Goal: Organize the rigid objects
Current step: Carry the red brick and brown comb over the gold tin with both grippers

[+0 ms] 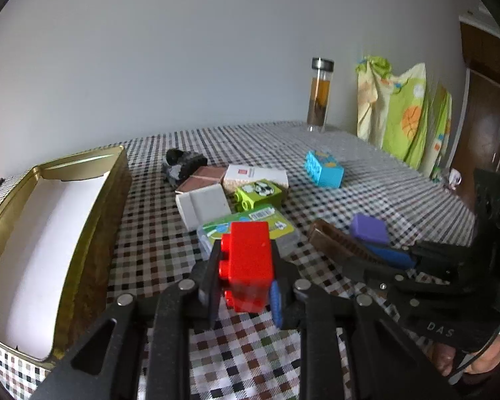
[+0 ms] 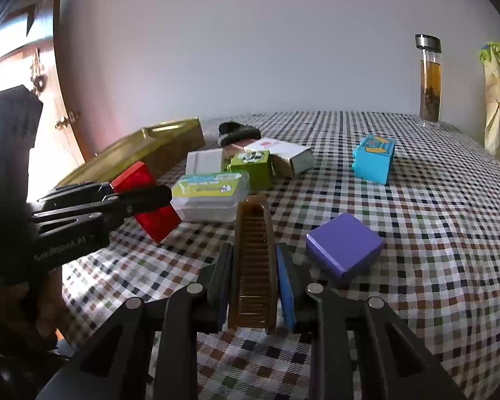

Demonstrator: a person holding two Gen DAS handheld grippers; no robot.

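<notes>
My left gripper (image 1: 245,268) is shut on a red toy brick (image 1: 248,260), which it holds just above the checked cloth; the same red brick (image 2: 146,196) shows at the left of the right wrist view. My right gripper (image 2: 254,278) is shut on a brown comb (image 2: 253,266), whose far end shows as the brown comb (image 1: 336,245) in the left wrist view. A purple block (image 2: 345,246) lies right of the comb. An open gold tin (image 1: 60,230) with a white lining stands at the left.
On the checked tablecloth (image 2: 433,216) lie a clear box with a green label (image 2: 211,196), a green toy brick (image 2: 251,165), a blue toy brick (image 2: 373,158), a white carton (image 2: 283,153), a grey-white box (image 1: 205,205) and a black object (image 1: 183,163). A tea bottle (image 2: 429,80) stands at the back.
</notes>
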